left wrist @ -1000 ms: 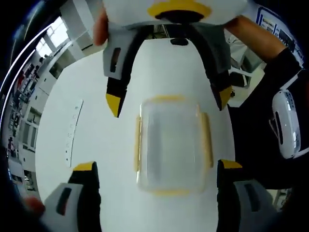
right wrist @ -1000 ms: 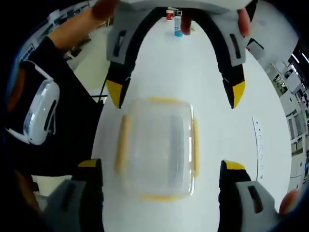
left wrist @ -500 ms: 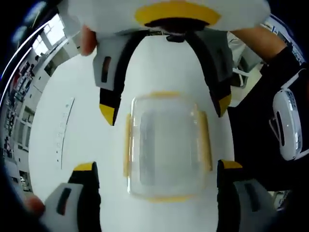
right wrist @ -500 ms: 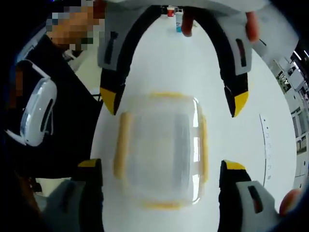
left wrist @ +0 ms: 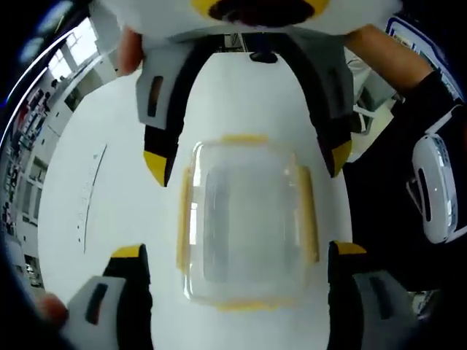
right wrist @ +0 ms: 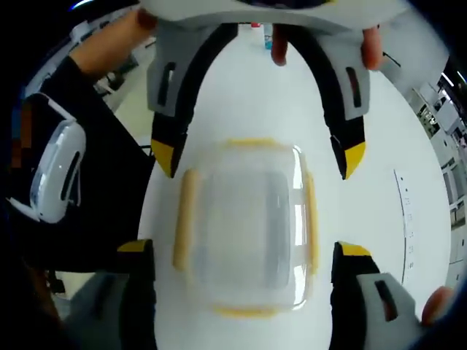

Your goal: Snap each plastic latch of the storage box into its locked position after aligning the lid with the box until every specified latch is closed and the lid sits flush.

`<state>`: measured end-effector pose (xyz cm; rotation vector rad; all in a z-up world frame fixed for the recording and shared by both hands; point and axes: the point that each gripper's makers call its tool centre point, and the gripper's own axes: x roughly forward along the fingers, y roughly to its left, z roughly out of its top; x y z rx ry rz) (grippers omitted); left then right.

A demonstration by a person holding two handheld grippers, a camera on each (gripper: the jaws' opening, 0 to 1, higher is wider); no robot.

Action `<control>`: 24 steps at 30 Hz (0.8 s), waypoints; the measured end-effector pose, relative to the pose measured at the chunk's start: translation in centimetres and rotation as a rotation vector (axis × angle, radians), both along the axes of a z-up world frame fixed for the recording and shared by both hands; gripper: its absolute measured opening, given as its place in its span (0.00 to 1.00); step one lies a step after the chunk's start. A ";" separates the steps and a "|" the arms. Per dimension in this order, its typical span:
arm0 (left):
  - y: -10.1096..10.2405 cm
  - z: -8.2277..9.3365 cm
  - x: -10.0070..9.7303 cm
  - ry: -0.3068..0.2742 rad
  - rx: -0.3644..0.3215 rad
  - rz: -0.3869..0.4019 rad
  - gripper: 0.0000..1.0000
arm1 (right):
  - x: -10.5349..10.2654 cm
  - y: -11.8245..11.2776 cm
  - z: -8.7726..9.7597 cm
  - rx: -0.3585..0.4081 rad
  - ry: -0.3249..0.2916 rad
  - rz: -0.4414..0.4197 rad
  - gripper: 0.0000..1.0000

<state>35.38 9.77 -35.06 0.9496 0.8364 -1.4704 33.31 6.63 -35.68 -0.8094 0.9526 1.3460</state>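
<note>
My left tool (left wrist: pixel 237 251) and right tool (right wrist: pixel 244 251) both hang released over the storage box (left wrist: pixel 244 222); its yellow latches (left wrist: pixel 184 219) lie between their tips, on the tabletop (left wrist: pixel 109 182).

left gripper (left wrist: pixel 239 251), right gripper (right wrist: pixel 246 251): grey jaws w/ black inner edge, yellow tips; person's sleeve (left wrist: pixel 430 102) black.

The storage box (left wrist: pixel 244 222) is clear, frosted plastic with pale yellow latches (left wrist: pixel 309 213) along its sides and ends. The bench (left wrist: pixel 109 182) under it is plain white. The left gripper (left wrist: pixel 237 255) has grey arms with black jaws tipped in bright yellow, and the right gripper (right wrist: pixel 244 255) wears the same grey, black and yellow. The person's sleeve (right wrist: pixel 109 204) is black.
</note>
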 end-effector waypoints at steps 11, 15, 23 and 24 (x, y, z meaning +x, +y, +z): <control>-0.2 -1.5 -0.4 0.019 0.002 -0.010 1.00 | 0.1 0.3 -0.9 0.015 0.024 -0.009 1.00; -0.6 -1.8 -0.3 0.021 -0.023 -0.012 1.00 | 0.3 0.4 -1.0 0.025 0.018 -0.008 1.00; -0.8 -3.0 -0.4 0.039 -0.035 -0.022 1.00 | 0.2 0.6 -1.8 0.030 0.029 -0.002 1.00; -0.8 -3.1 -0.4 0.044 -0.036 -0.022 1.00 | 0.2 0.6 -1.9 0.032 0.030 -0.001 1.00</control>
